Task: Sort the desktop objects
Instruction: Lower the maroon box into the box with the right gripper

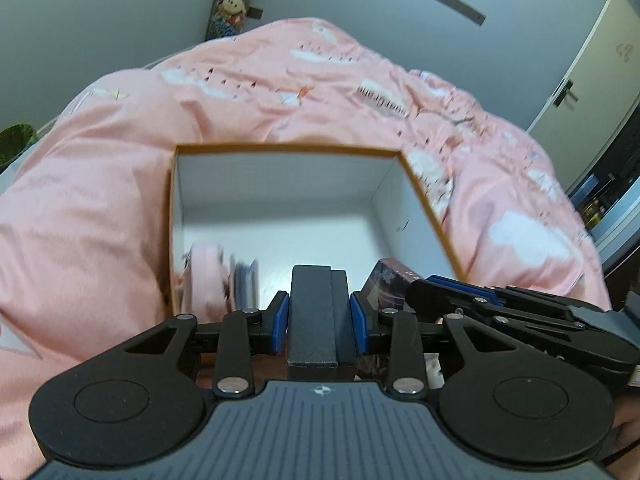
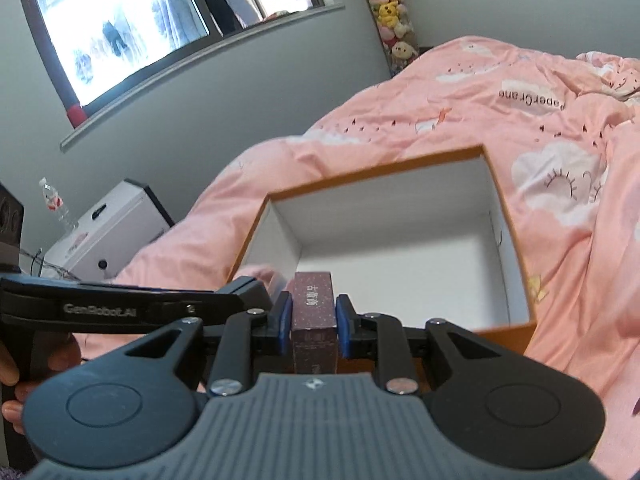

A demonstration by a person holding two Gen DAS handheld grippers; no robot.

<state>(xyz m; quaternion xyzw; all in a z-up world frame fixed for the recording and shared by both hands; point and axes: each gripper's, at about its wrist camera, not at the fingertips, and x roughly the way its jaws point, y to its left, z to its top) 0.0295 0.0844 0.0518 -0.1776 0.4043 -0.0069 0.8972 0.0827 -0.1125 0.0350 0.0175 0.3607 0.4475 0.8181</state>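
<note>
Orange-rimmed box [image 2: 505, 216]: open on the pink quilt [image 2: 540, 120], white inside, filling the middle of both views.
Left gripper [image 1: 319, 316]: jaws pinched tight on a dark grey block [image 1: 316, 312], blue pads flat against both its sides, poised at the box's near edge.
Dark grey block: upright in the grip, top end reaching over the white box floor.
Right gripper [image 2: 313, 322]: jaws closed snug on a maroon carton [image 2: 314, 312], pads pressing both long faces, held over the near wall of the box.
Maroon carton: speckled, pale print on top, pointing into the box; also seen in the left view [image 1: 386, 284] just right of the grey block.
Box contents: blurred pink-and-white item [image 1: 206, 276] against the left wall, something bluish beside it, too smeared to name.
Side by side: both grippers close together, the left one's black arm [image 2: 132, 306] crossing the right view.
Background: window [image 2: 132, 28] in a grey wall, column of plush toys [image 2: 390, 16], water bottle [image 2: 54, 202] near a white cabinet [image 2: 108, 232].
</note>
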